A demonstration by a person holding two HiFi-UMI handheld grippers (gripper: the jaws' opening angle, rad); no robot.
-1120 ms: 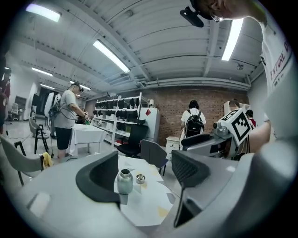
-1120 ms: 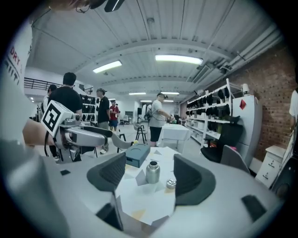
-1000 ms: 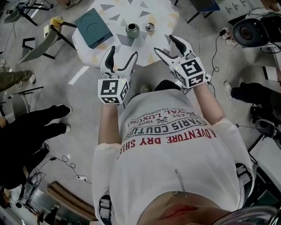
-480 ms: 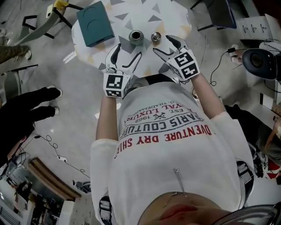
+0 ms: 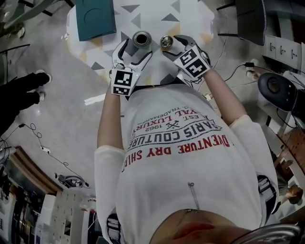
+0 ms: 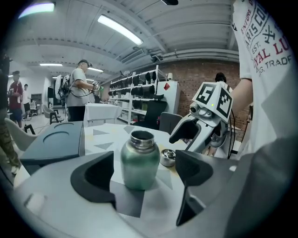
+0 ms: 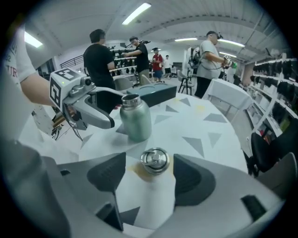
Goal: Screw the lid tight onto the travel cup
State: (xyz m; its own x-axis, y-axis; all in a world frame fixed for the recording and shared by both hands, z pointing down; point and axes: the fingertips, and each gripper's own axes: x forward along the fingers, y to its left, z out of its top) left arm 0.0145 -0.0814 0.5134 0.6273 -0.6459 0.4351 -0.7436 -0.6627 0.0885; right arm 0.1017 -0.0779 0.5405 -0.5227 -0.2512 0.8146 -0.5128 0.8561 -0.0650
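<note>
Two grippers, head view: left gripper (image 5: 135, 51) flanks the open travel cup (image 5: 141, 38) on the table (image 5: 157, 13), right gripper (image 5: 174, 46) flanks the lid (image 5: 166, 42) beside it. Left gripper view: jaws released, just been opening, cup upright between, untouched. Right gripper view: jaws released, lid between, untouched.

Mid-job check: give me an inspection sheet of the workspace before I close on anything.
Surface: white table with a triangle pattern.
Job's things: travel cup upright, mouth open; lid lying on the table beside it, not fitted.
Clutter: teal case on the table.
Grippers: left gripper open, jaws have just been opening, cup between them untouched; right gripper open, astride the lid, not gripping.
Cables: loose cable on the floor.
Surroundings: people standing; shelves behind.
</note>
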